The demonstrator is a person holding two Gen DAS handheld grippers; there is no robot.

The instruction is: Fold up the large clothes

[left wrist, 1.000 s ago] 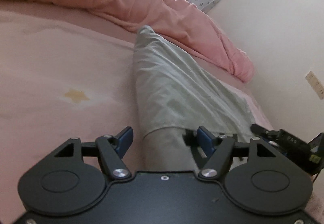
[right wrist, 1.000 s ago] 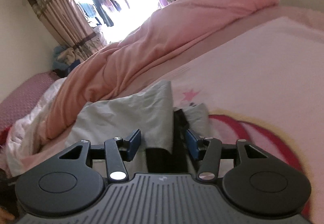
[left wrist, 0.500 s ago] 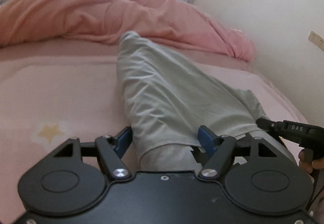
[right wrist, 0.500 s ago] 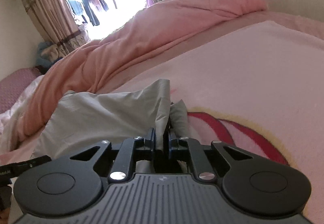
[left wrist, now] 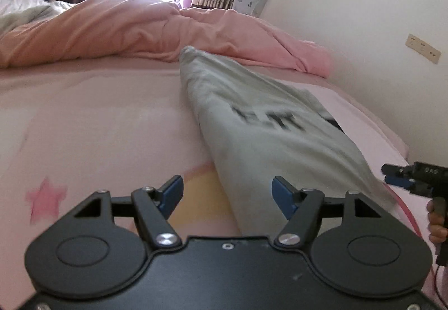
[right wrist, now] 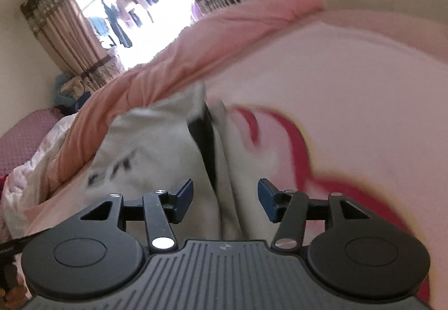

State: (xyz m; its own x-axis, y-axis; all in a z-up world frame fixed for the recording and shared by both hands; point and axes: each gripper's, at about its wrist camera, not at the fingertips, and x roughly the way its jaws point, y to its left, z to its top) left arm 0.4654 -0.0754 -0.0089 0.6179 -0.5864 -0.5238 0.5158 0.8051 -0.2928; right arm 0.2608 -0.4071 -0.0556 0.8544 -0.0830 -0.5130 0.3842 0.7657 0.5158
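- Left wrist view: the left gripper point(left wrist: 227, 192) has its jaws apart, pads clear of the cloth; the near end of the grey garment point(left wrist: 268, 125) lies between and under them.
- The garment runs as a long folded strip up the pink bed point(left wrist: 92, 119) to the bunched pink quilt point(left wrist: 134, 30), its far tip touching the quilt's edge.
- Only here: blurred dark lettering on the top fold, a wall socket point(left wrist: 422, 48) on the right, and the right gripper point(left wrist: 397, 176) at the right edge by the strip's near corner, a hand point(left wrist: 436, 221) on its handle.
- Right wrist view: the right gripper point(right wrist: 225, 196) has just been opening; its jaws stand apart with a fold of the garment point(right wrist: 156, 142) between them, unpinched.
- Only here: a dark inner layer in the cloth's slit, a red curved print point(right wrist: 299, 147) on the bed point(right wrist: 350, 102), and hung clothes point(right wrist: 123, 13) beyond the window.
- Motion blur softens this view; the quilt point(right wrist: 196, 58) blocks the garment's far end.
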